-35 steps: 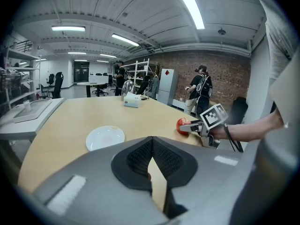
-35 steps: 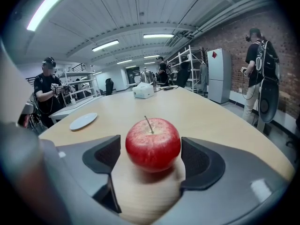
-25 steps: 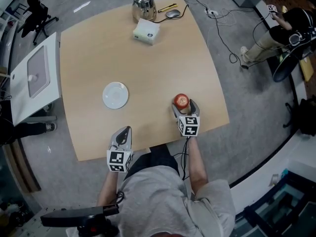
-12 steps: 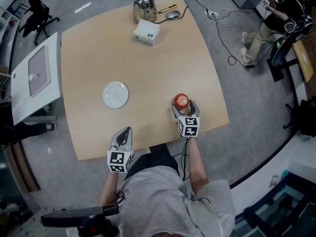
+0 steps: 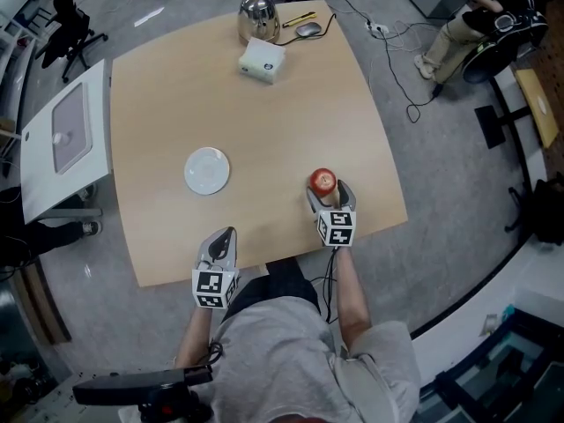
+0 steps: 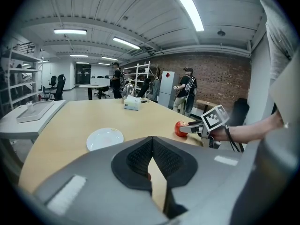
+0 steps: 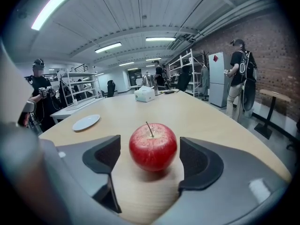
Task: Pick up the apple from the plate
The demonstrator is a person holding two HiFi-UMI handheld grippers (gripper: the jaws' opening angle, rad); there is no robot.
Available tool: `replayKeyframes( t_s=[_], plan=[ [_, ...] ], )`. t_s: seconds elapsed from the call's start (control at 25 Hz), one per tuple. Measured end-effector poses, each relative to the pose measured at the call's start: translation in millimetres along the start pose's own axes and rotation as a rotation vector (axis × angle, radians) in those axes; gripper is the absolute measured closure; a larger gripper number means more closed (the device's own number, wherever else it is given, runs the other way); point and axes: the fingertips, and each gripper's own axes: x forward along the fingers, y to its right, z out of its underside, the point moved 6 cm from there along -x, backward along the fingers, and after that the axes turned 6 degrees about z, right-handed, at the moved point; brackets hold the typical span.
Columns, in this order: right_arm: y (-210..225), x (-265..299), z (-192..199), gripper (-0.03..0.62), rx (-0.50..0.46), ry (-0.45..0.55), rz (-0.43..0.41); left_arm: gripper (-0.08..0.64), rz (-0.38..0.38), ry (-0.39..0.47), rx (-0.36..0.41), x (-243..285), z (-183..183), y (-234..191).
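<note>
Plainly, the apple (image 5: pixel 323 181) stands on the table (image 5: pixel 264 104) close to its near right edge, well apart from the white plate (image 5: pixel 206 170) on the left. The right gripper (image 5: pixel 330 197) has its jaws spread wide on either side of the apple, a gap at each pad. The left gripper (image 6: pixel 152 153) sits at the near edge, jaws pressed together and holding nothing. Bare tabletop lies between plate and apple.

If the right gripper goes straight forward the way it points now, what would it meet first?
The apple. It stands on the table, directly between the open jaws of the right gripper, and seems to touch neither pad in the right gripper view. A short push forward would probably bring the gripper's inner body against it.
</note>
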Motion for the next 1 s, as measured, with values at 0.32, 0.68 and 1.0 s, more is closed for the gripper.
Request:
replayKeyframes(
  t_s=[0.32,0.68,1.0],
  plan=[
    [1,-7,-7,0.215,-0.010,0.019,0.005,0.540,-0.001,0.014,0.002,-1,-4,2],
    [-5,-18,-12,0.269,-0.025,0.040,-0.005,0.540,-0.004,0.036,0.009,-7,-7,5],
    [-15,-28,-22,0.330,-0.032,0.059,-0.028,0.540,-0.014,0.068,0.012,-14,-16,5]
  ],
)
